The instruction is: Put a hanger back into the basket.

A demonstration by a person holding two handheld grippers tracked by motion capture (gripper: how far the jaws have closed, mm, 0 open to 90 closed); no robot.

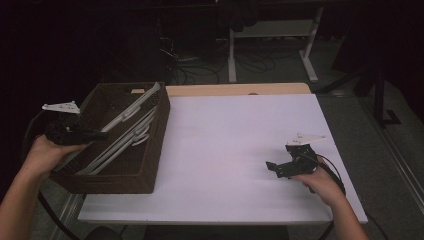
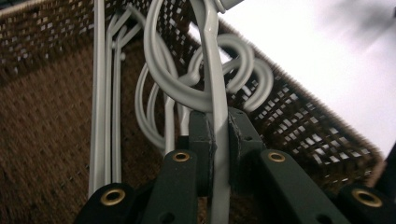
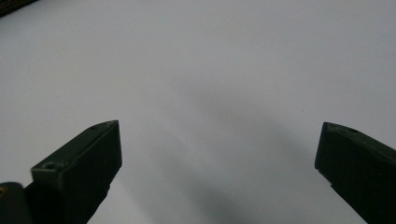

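Left gripper (image 2: 218, 135) clamped one white hanger (image 2: 215, 84) in the wicker basket (image 1: 150, 165); you needed to lift straight, unhooking neighbours; right gripper (image 3: 218, 149) gaped empty.

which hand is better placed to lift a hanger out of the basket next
Left. The left gripper is already shut on a grey hanger inside the basket. The right gripper hangs open over the white table.

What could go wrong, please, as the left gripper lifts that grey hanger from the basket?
The left gripper is shut on one hanger, whose hook lies among the other hangers' hooks, so it may drag them along. They could also snag on the woven basket and tip it.
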